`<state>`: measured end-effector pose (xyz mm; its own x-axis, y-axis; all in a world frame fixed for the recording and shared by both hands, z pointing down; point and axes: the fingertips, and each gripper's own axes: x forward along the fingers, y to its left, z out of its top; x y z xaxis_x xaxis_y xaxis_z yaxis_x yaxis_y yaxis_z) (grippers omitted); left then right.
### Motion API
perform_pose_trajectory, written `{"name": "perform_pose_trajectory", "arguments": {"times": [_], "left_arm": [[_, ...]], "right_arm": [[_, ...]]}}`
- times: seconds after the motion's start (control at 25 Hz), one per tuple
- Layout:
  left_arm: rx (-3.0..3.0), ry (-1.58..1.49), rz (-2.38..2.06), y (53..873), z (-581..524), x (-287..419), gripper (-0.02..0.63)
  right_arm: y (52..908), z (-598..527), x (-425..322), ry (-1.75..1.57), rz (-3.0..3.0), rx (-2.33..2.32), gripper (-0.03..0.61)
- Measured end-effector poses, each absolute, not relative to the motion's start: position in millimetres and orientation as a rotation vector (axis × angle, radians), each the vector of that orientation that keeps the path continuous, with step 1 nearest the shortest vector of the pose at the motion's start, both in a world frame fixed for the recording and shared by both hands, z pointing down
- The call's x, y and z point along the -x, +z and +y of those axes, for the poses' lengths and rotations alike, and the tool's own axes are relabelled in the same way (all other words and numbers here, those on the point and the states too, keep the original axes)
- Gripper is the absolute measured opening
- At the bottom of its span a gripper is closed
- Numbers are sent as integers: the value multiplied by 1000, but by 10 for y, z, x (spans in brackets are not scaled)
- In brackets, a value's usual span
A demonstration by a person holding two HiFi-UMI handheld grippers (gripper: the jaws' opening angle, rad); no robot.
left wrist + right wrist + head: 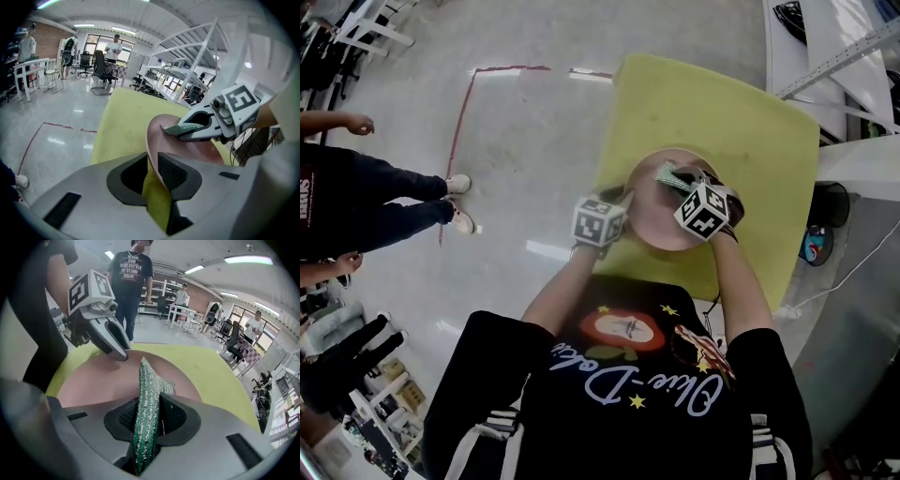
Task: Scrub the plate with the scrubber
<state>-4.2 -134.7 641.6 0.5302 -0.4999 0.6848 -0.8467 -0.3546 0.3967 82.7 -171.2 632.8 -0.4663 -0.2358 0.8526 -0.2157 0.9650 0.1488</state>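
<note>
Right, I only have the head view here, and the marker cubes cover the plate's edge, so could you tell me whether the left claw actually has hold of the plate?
Observer: Yes. The left claw has the rim of the pink plate between its pads, one pad inside the rim and one outside.
Operator: Thank you. And how does the right one have the scrubber?
Observer: The right claw is shut on the green scrubber, which stands on edge between the pads and sticks out ahead over the plate.
</note>
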Motion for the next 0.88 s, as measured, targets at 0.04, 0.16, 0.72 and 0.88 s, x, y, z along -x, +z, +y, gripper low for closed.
{"name": "perform_pose_trajectory", "arguments": {"times": [0.04, 0.16, 0.72, 0.88], "left_arm": [[-2018, 597, -1088, 6413, -1339, 45, 61], [-2018, 596, -1092, 6404, -1344, 48, 61], [-2027, 596, -1107, 6385, -1351, 50, 61], [-2025, 607, -1116, 6387, -1367, 46, 61]], "right_arm": [[6340, -1691, -817, -18, -2064, -316, 61], [6351, -1604, -790, 3, -2061, -301, 61], [6376, -982, -692, 65, -2082, -208, 61], [6380, -821, -674, 109, -2094, -185, 61]]}}
